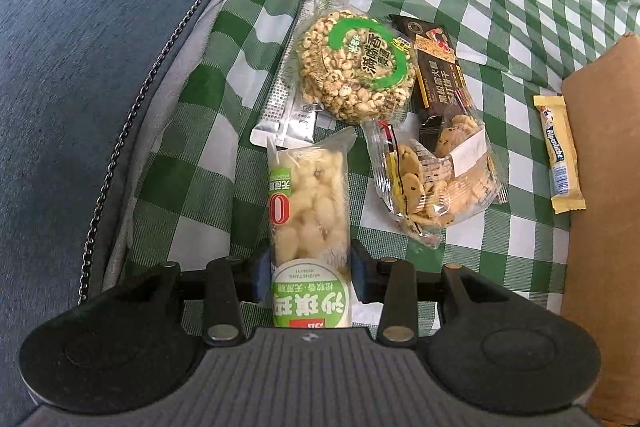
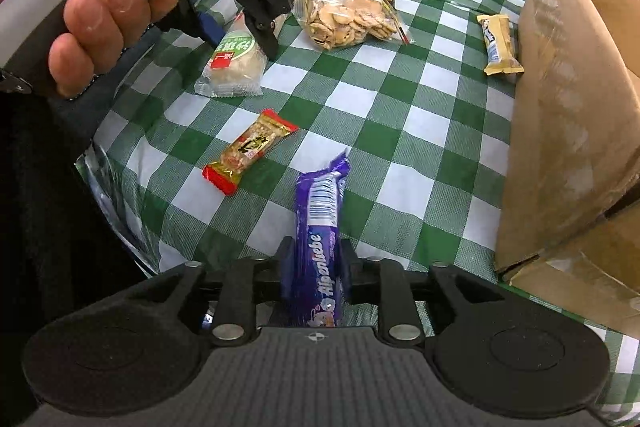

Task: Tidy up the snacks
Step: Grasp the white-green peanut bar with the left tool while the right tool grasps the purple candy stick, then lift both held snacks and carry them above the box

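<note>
A sachima pack (image 1: pixel 308 211) with a green and white label lies on the green checked cloth (image 1: pixel 192 163) between the fingers of my left gripper (image 1: pixel 312 275). Its pads stand at the pack's sides without pinching it, so it is open. In the right wrist view a hand holds that left gripper (image 2: pixel 240 37) over the same pack (image 2: pixel 232 67). My right gripper (image 2: pixel 318 263) is open around a purple Alpenliebe stick (image 2: pixel 318 219) that lies on the cloth. A round puffed-grain cake (image 1: pixel 356 67), a dark biscuit pack (image 1: pixel 436 67) and a clear cookie bag (image 1: pixel 432 171) lie just beyond the sachima.
A brown cardboard box (image 2: pixel 568 115) stands at the right, with a yellow Alpenliebe stick (image 2: pixel 500 45) beside it. A red-ended peanut bar (image 2: pixel 248 151) lies left of the purple stick. A silver sachet (image 1: pixel 280 99) lies under the round cake. Blue upholstery (image 1: pixel 80 47) borders the cloth.
</note>
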`<state>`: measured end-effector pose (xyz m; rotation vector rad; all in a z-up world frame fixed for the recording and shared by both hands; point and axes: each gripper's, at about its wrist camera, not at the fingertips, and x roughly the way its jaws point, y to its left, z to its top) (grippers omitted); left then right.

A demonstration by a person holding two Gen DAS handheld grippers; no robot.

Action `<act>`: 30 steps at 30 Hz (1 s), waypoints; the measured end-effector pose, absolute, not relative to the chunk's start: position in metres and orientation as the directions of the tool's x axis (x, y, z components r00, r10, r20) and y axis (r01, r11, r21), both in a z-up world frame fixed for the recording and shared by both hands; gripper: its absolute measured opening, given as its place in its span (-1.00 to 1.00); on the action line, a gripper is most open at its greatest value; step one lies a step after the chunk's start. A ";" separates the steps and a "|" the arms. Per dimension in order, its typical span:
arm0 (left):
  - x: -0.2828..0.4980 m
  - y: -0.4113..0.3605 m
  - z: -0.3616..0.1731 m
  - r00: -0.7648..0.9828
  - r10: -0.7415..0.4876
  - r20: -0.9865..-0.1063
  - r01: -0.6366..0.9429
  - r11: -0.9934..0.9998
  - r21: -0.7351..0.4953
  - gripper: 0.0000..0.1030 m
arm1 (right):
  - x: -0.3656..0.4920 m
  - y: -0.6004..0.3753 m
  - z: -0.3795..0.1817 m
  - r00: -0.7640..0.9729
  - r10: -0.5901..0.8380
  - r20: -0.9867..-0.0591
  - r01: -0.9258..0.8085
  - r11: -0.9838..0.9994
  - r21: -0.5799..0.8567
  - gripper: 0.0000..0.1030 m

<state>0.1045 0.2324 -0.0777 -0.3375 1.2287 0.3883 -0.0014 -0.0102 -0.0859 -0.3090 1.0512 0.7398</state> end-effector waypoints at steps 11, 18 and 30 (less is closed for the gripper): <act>0.104 0.234 -0.072 0.323 0.114 -0.940 -0.441 0.896 -0.042 -0.23 | -0.004 -0.006 -0.084 0.338 0.394 -0.854 -0.694 0.717 0.056 -0.68; 0.095 0.239 -0.048 0.430 0.120 -0.895 -0.464 0.880 -0.105 -0.23 | -0.011 -0.013 -0.060 0.392 0.469 -0.791 -0.712 0.700 0.062 -0.69; 0.093 0.235 -0.021 0.543 0.149 -0.826 -0.475 0.866 -0.155 -0.23 | 0.022 -0.077 0.066 0.560 0.628 -0.541 -0.695 0.711 0.105 -0.69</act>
